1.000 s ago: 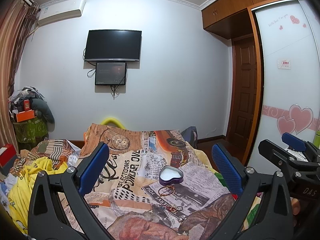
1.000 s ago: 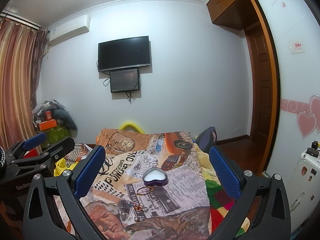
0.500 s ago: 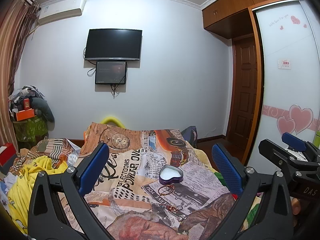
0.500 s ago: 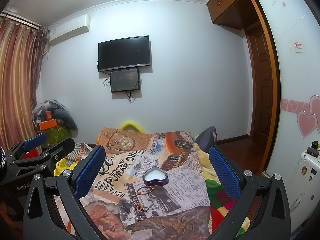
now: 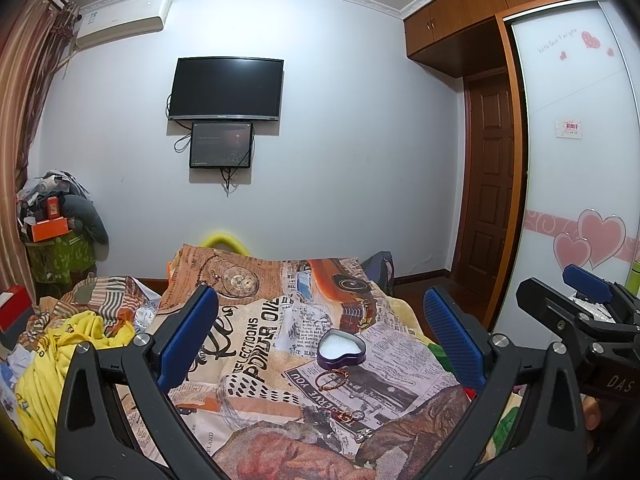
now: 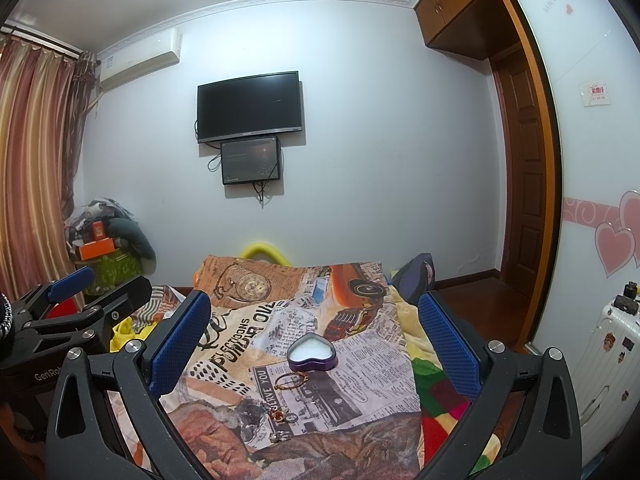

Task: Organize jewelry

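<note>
A purple heart-shaped tin [image 5: 341,350] with a white lining lies open on the newspaper-print bedspread [image 5: 256,332]; it also shows in the right wrist view [image 6: 312,353]. In front of it lies a gold bracelet [image 5: 330,381] [image 6: 291,381]. Nearer to me lie small rings [image 5: 348,417] [image 6: 282,417] and a silver piece [image 6: 279,436]. My left gripper [image 5: 320,340] is open and empty above the bed, short of the jewelry. My right gripper [image 6: 316,340] is open and empty too, beside it on the right.
A yellow garment [image 5: 60,360] and striped cloth lie at the bed's left. A cluttered stand [image 5: 60,240] stands in the left corner. A TV [image 5: 226,89] hangs on the far wall. A wardrobe door [image 5: 580,184] and a white suitcase [image 6: 608,360] are on the right.
</note>
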